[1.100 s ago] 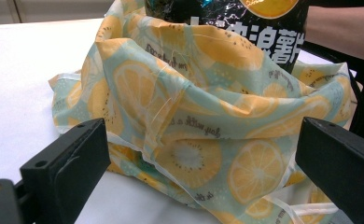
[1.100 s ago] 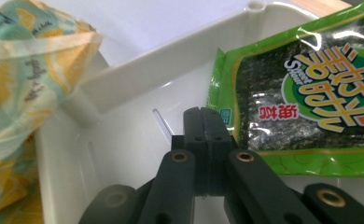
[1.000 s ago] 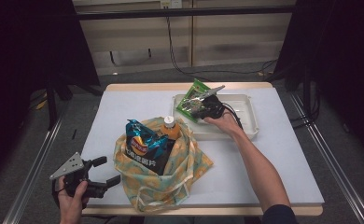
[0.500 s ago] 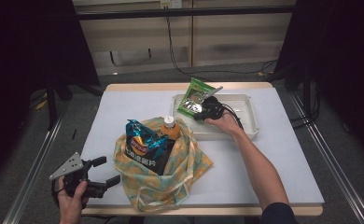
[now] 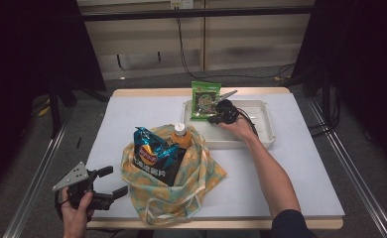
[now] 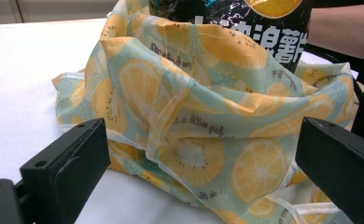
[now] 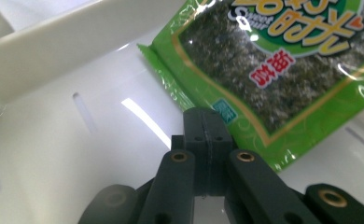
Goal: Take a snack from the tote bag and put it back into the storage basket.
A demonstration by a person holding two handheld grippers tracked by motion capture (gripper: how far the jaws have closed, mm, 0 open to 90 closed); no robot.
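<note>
Green seaweed snack packet [image 5: 205, 99] sits tilted at the 9 o'clock end of the white tray [image 5: 261, 130], its top edge leaning past the tray's far rim. In the right gripper view the packet [image 7: 283, 70] lies on the tray floor [image 7: 68, 154], label up, lower edge at the claw tips.

Right claw [image 5: 214, 119] clenched: in the right gripper view the two black jaws meet flush at the packet's lower border. Whether foil is pinched between them, cannot tell. Right hand [image 5: 238, 128] rests inside the tray; forearm runs back toward 5 o'clock.

At 7 o'clock from the tray, near it: lemon-print cloth bag [image 5: 174, 181] slumped on the white tabletop [image 5: 132, 114]. In its mouth a dark blue chip bag [image 5: 154, 158] stands upright; an orange drink bottle with white cap [image 5: 180, 135] just beside it at 1 o'clock.

Left claw [image 5: 116, 184] at the tabletop's near-left corner, 9 o'clock of the cloth bag, jaws spread wide, released, holding nothing. Left gripper view: cloth bag [image 6: 208, 135] sits between and beyond the jaws, apart from both; chip bag [image 6: 245, 23] above it.
</note>
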